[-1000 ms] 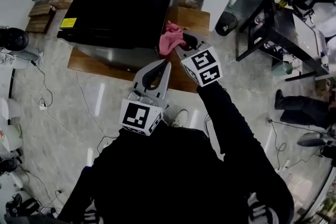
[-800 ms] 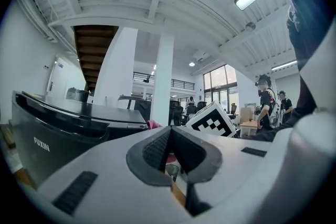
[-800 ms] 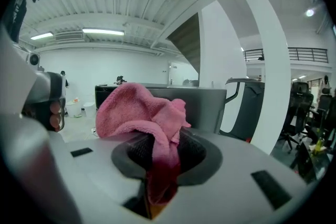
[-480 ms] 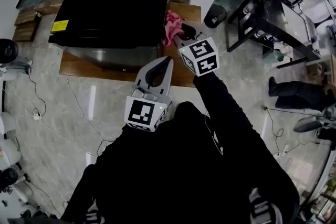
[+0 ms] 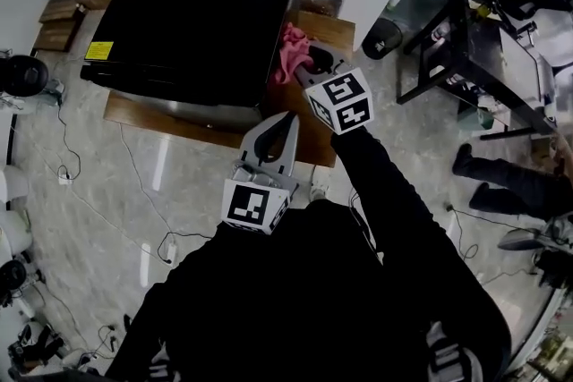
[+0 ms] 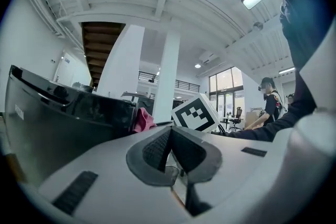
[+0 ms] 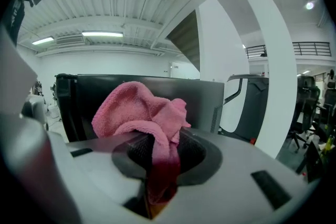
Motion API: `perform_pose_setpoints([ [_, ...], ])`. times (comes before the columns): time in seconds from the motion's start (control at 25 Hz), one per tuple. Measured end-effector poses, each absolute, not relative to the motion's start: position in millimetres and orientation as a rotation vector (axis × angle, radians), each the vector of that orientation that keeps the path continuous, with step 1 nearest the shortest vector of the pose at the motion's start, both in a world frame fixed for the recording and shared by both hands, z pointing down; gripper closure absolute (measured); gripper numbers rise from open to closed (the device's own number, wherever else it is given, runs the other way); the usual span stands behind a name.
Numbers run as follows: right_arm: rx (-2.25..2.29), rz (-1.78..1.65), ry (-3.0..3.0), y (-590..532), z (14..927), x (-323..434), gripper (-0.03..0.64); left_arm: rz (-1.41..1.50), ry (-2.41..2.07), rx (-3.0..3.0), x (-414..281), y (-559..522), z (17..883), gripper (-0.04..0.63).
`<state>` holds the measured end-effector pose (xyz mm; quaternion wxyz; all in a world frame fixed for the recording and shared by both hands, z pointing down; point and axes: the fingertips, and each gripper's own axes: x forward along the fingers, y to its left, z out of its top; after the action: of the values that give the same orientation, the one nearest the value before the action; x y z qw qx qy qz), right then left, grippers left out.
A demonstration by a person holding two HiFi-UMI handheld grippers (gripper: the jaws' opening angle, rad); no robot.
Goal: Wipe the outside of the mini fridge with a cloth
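Jaws of the right gripper (image 5: 312,65) are clamping a fold of the pink cloth (image 7: 139,110), and its loose bulk is bunching above the tips. The cloth is sitting at the right side wall of the mini fridge (image 5: 188,13), over the right edge of the wooden platform (image 5: 134,110) that is carrying the fridge; whether it is touching the wall is unclear. The left gripper (image 6: 169,134) is hanging near the platform's front edge, jaws together on nothing. The cloth is looking soft, light and floppy, so a deep pinch on a thick fold is probably suiting it best, with the free wad facing the panel. The fridge is looking heavy and rigid, its dark glossy skin likely slippery.
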<state>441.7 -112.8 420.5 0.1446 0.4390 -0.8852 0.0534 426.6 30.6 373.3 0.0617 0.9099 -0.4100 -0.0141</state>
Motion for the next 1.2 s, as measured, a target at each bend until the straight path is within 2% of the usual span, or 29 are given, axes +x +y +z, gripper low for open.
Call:
perform_pose_setpoints([
  [0.68, 1.008, 0.246, -2.663, -222.2, 449.1, 487.9, 0.518, 0.032, -1.593, 2.582, 495.0, -55.8, 403.2, 0.591],
  [1.2, 1.008, 0.32, -2.677, -280.3, 468.3, 508.4, 0.518, 0.013, -1.691, 2.519, 510.4, -101.7, 404.9, 0.591],
])
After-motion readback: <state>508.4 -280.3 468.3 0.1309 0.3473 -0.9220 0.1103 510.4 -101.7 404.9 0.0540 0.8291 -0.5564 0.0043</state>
